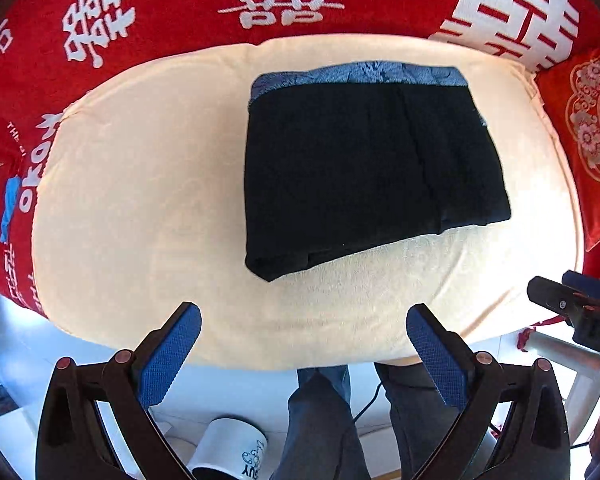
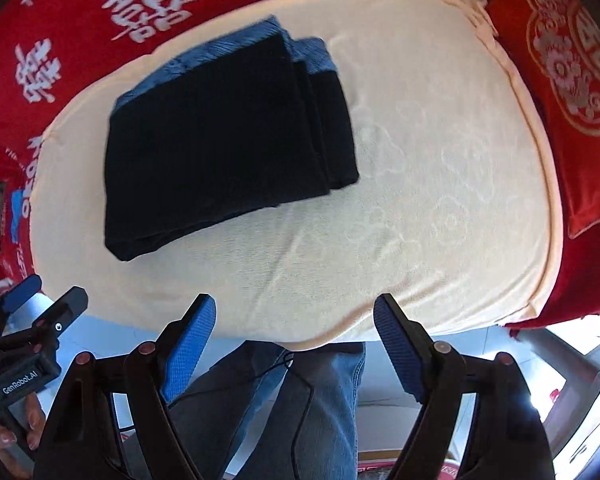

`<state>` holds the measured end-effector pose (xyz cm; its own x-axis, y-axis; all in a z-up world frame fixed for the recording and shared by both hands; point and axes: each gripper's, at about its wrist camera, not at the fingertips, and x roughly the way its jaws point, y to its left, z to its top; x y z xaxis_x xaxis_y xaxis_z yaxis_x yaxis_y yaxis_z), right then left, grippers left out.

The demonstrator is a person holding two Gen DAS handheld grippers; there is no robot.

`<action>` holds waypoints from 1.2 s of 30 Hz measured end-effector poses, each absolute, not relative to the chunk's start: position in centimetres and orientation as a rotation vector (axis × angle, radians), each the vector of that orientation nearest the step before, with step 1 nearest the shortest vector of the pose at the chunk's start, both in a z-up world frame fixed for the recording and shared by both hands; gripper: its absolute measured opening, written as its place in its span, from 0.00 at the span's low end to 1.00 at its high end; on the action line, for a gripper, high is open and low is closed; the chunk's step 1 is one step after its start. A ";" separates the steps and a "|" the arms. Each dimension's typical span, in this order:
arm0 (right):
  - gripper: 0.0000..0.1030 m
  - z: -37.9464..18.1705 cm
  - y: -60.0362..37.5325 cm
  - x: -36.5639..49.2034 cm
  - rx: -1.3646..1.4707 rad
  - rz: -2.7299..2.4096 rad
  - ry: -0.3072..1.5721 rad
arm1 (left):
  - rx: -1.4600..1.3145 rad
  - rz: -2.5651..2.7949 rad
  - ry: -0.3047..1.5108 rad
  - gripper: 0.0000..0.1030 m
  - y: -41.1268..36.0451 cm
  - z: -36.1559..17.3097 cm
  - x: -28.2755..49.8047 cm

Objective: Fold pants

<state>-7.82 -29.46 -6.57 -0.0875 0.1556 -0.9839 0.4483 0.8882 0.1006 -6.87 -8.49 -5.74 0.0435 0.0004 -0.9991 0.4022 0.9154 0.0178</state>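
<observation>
The dark pants point(image 1: 364, 168) lie folded into a compact rectangle on the cream cloth point(image 1: 140, 208), with a blue-grey band along the far edge. In the right wrist view the same folded pants point(image 2: 220, 140) sit to the upper left. My left gripper point(image 1: 304, 320) hangs open high above the cloth's near edge, nothing between its blue pads. My right gripper point(image 2: 296, 312) is also open and empty, above the near edge and apart from the pants. Each gripper shows at the side of the other's view: the right gripper point(image 1: 576, 308) and the left gripper point(image 2: 32, 312).
A red blanket with white characters point(image 1: 140, 8) surrounds the cream cloth. A red embroidered cushion point(image 2: 560, 100) lies at the right. Below the near edge are a person's legs in jeans point(image 2: 300, 400) and a white cup point(image 1: 228, 452) on the floor.
</observation>
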 end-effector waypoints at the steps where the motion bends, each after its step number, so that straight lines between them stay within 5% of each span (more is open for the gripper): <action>1: 0.81 -5.9 -29.1 -7.6 0.456 -0.251 1.652 | 0.325 -0.316 1.500 1.00 -8.4 -5.3 -6.9; 36: 0.81 0.0 -25.0 -3.4 0.245 -0.266 1.575 | 0.305 -0.282 1.442 1.00 -8.7 -1.4 -5.0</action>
<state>-3.44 -25.02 -0.04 -0.0213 -0.0094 -0.9997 0.3189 0.9477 -0.0157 -4.97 -8.71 -1.38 0.1090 -0.0054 -0.9940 0.3691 0.9287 0.0354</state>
